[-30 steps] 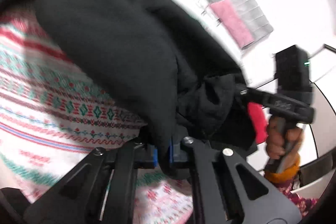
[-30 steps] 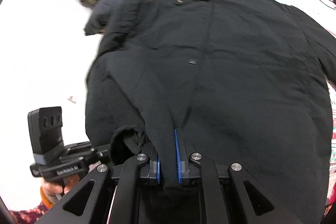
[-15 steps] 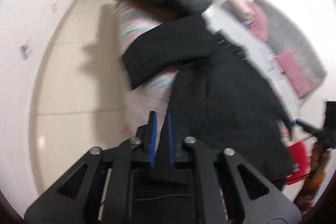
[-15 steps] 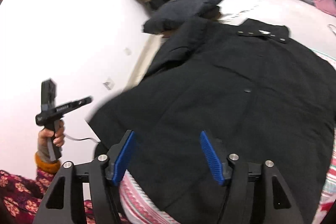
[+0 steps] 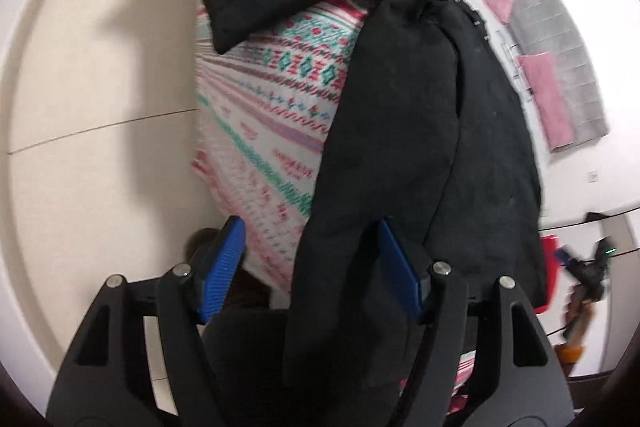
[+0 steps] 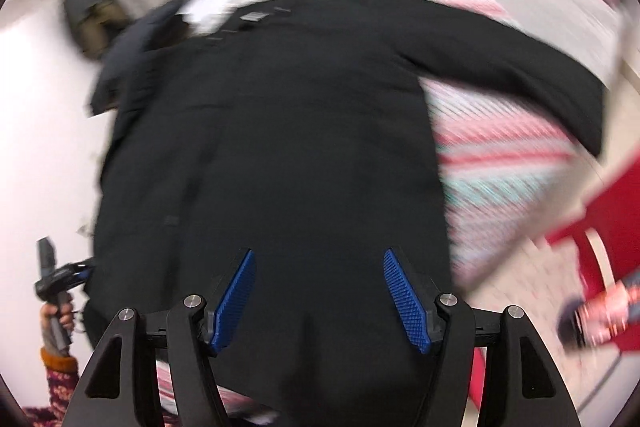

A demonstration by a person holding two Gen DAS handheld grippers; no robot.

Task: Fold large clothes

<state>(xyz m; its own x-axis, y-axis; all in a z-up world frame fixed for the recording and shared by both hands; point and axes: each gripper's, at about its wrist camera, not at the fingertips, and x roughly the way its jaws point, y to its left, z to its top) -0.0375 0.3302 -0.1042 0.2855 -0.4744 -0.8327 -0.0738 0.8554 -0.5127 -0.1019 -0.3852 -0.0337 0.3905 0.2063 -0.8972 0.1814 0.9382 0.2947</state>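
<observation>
Coat (image 6: 280, 147) hem lies between both wide-spread claws, overhanging bedspread (image 5: 272, 99) edge.

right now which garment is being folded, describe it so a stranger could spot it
Find the bed with the pink and teal patterned blanket. Spread across it lies the large black snap-front coat, one sleeve stretched sideways; it is the only dark, plain item on that blanket.

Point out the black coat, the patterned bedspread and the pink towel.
black coat (image 6: 280, 147): right wrist view, on the middle of its body panel.
patterned bedspread (image 5: 272, 99): left wrist view, on the bare stretch beside the coat.
pink towel (image 5: 550, 103): left wrist view, on its middle.
</observation>
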